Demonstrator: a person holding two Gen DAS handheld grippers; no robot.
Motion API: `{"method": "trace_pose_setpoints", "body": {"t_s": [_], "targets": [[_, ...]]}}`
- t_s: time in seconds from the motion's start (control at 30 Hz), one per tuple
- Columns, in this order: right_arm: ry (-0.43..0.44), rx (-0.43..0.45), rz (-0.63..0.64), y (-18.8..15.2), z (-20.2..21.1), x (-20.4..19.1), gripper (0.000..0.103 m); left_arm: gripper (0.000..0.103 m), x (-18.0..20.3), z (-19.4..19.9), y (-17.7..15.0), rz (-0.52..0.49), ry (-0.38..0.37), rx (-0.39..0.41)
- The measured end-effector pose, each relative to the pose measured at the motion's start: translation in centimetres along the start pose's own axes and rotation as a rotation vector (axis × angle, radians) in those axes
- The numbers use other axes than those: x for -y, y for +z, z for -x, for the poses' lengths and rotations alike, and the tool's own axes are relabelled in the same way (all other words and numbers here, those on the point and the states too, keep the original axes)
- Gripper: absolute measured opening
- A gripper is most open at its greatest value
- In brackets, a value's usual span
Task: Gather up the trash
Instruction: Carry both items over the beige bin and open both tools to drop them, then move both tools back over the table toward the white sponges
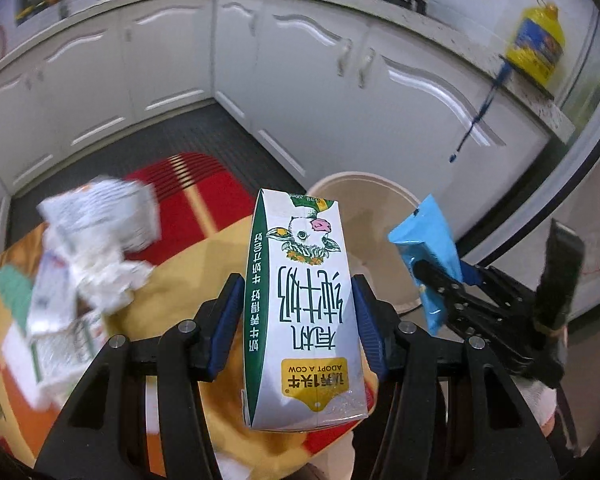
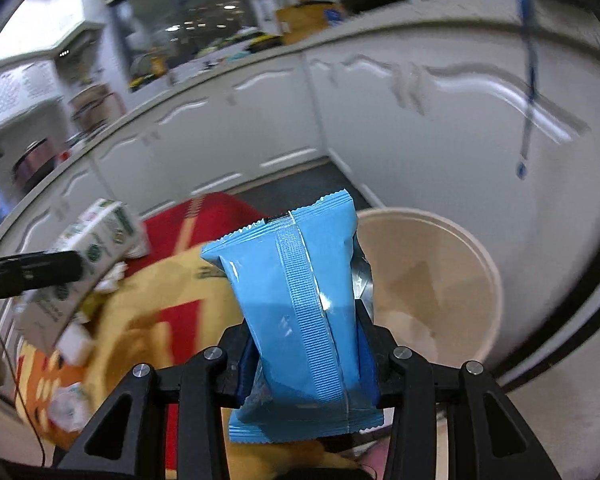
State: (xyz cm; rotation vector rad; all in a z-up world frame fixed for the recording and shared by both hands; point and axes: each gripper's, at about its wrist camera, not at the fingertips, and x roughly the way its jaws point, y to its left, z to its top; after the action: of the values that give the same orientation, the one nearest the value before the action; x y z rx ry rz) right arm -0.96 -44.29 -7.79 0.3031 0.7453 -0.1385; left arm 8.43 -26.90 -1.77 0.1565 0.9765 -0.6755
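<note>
On the left part of the table point(image 1: 188, 288), which wears a red, yellow and orange cloth, crumpled paper point(image 1: 100, 236) lies in a loose heap with flattened cartons point(image 1: 56, 320) beside it, toward the table's left edge. To the right of that heap, the left gripper point(image 1: 298, 320) has its blue-padded fingers point(image 1: 228, 324) closed on a milk carton point(image 1: 300, 312), one finger on each narrow side; the carton is held upside down, above the table's right part. Beyond the table's right edge a cream bin point(image 1: 364, 208) stands on the floor, against the white cabinets point(image 1: 300, 80). Further right, the right gripper point(image 2: 306, 356) squeezes a blue snack wrapper point(image 2: 300, 320) between its fingers, gripping the lower half of the wrapper. In the right wrist view the wrapper stands just left of the bin's open mouth point(image 2: 440, 280), near its rim.
</note>
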Motion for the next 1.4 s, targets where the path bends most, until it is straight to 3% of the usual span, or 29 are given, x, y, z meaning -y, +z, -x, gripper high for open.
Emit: {"method": "trace_pose_setpoints", "body": {"t_s": [0.27, 0.33, 0.43, 0.53, 0.63, 0.77, 0.97, 1.4], "targets": [[-0.072, -0.060, -0.099, 0.2, -3.7, 4.5, 0.042, 0.052, 3.7, -5.5, 3.2, -0.039, -0.015, -0.073], [-0.091, -0.063, -0.121, 0.2, -4.2, 5.1, 0.050, 0.052, 4.2, -6.7, 3.6, -0.036, 0.001, -0.066], [-0.108, -0.062, -0.158, 0.0, -4.6, 6.2, 0.054, 0.052, 4.5, -8.6, 4.0, -0.011, -0.022, -0.070], [-0.111, -0.060, -0.185, -0.6, -4.3, 6.7, 0.069, 0.053, 4.5, -10.3, 4.1, 0.005, -0.058, -0.091], [-0.110, -0.062, -0.191, -0.9, -3.9, 7.0, 0.070, 0.053, 4.3, -11.0, 4.1, 0.021, -0.055, -0.105], [-0.111, -0.067, -0.196, -0.9, -3.8, 6.9, 0.071, 0.053, 3.4, -9.8, 3.8, 0.033, -0.046, -0.107], [-0.094, -0.065, -0.179, -0.6, -4.1, 5.4, 0.071, 0.053, 1.7, -5.9, 3.4, 0.031, -0.017, -0.045], [-0.045, -0.023, -0.087, -0.1, -1.6, -0.4, 0.073, 0.053, -2.5, 0.0, 0.4, 0.049, 0.093, 0.057]]}}
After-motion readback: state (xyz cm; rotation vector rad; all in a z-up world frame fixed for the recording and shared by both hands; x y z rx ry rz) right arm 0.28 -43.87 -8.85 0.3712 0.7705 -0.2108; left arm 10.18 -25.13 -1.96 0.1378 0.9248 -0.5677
